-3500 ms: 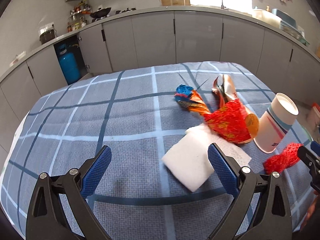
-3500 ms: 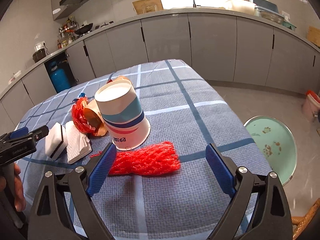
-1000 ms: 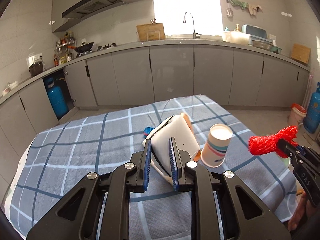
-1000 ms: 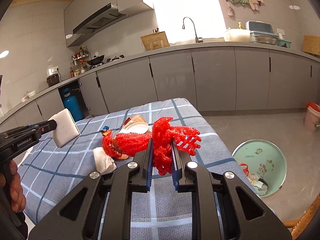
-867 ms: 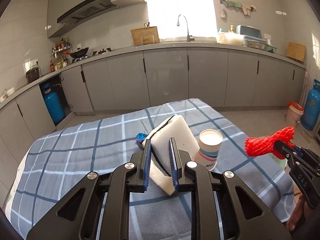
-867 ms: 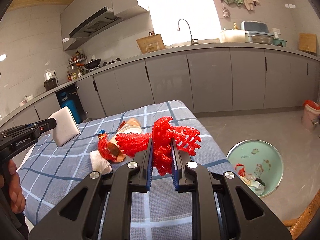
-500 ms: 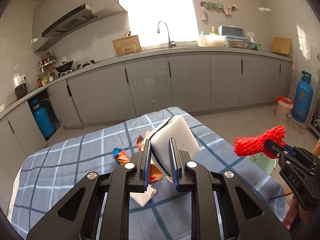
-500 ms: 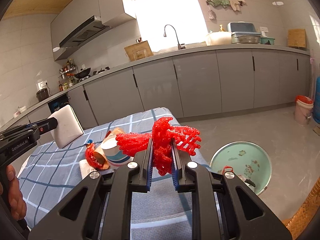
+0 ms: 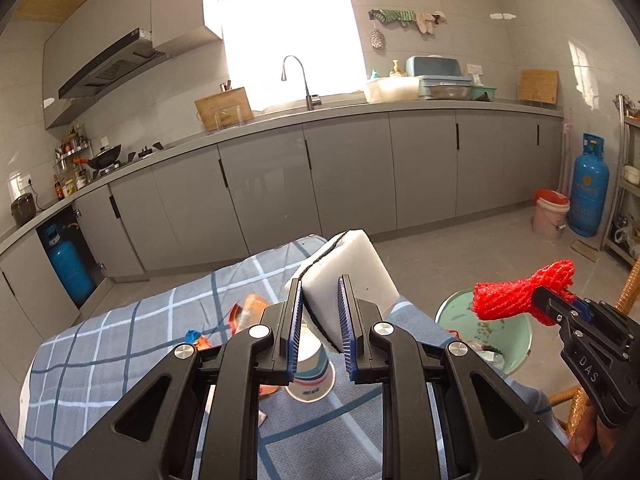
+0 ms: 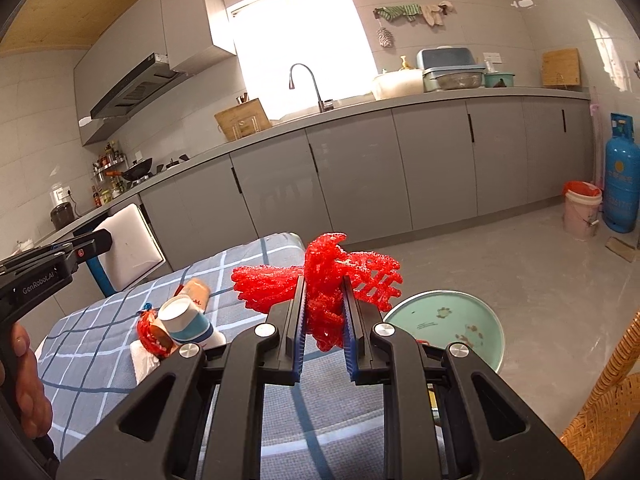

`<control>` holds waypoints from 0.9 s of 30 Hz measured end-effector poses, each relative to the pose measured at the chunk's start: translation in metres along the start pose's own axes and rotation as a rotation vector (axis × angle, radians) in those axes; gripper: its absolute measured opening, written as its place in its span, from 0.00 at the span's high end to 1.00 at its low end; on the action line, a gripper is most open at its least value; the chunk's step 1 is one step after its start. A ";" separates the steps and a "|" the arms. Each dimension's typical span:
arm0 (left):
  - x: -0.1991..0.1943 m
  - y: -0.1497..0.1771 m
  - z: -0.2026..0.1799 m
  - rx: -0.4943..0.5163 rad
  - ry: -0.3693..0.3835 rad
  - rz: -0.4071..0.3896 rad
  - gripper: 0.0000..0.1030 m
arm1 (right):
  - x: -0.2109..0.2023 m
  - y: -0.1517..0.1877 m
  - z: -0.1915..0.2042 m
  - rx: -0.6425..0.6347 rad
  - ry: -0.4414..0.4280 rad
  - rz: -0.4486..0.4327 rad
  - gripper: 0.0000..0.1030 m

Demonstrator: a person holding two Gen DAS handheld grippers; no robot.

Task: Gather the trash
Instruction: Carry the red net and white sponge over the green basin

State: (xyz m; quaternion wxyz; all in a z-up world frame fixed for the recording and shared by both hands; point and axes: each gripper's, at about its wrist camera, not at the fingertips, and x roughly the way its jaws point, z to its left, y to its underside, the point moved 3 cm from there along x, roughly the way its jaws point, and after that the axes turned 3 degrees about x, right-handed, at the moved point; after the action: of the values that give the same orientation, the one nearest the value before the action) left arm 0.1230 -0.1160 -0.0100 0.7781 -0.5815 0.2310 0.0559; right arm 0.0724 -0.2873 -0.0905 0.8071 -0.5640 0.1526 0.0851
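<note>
Left gripper [image 9: 318, 322]: clenched on a white foam block [image 9: 352, 280], which stands tilted up out of the jaws, above the far right corner of the table [image 9: 120, 344].
Right gripper [image 10: 323, 328]: clamped tight on a bunch of red mesh netting [image 10: 320, 276], which spills out to both sides of the pads, held in the air past the table's right edge.
Table: covered with a grey-blue checked cloth; near its far right corner a paper cup [image 10: 188, 320] stands upside down, with a crumpled red-orange wrapper [image 10: 150, 332] touching it on the left and a white tissue [image 10: 142, 360] just in front.
In the way: from the left wrist view, the foam block and the left fingers hide most of the cup and wrapper.
Bin [image 10: 452, 320]: a pale green round basin on the floor just beyond the table's right edge, below the netting; a few small scraps lie in it, too small to name.
Around: grey kitchen cabinets, a sink tap under a bright window, a blue gas cylinder [image 10: 620, 176] and a pink bucket [image 10: 582, 212] by the right wall, a wicker chair [image 10: 600, 412] at the near right.
</note>
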 end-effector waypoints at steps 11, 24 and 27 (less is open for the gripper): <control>0.019 -0.009 -0.035 0.053 0.041 0.006 0.82 | 0.001 -0.002 -0.032 0.026 0.057 -0.007 0.83; 0.047 -0.019 -0.087 0.116 0.136 0.002 0.82 | 0.015 -0.017 -0.081 0.038 0.136 -0.004 0.83; 0.055 -0.020 -0.099 0.130 0.156 0.006 0.82 | 0.023 -0.018 -0.088 0.037 0.146 0.005 0.83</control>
State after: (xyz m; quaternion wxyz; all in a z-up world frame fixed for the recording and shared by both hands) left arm 0.1498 -0.2248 -0.0370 0.7936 -0.5319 0.2956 -0.0024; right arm 0.0866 -0.3768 -0.1109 0.8038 -0.5534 0.2142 0.0431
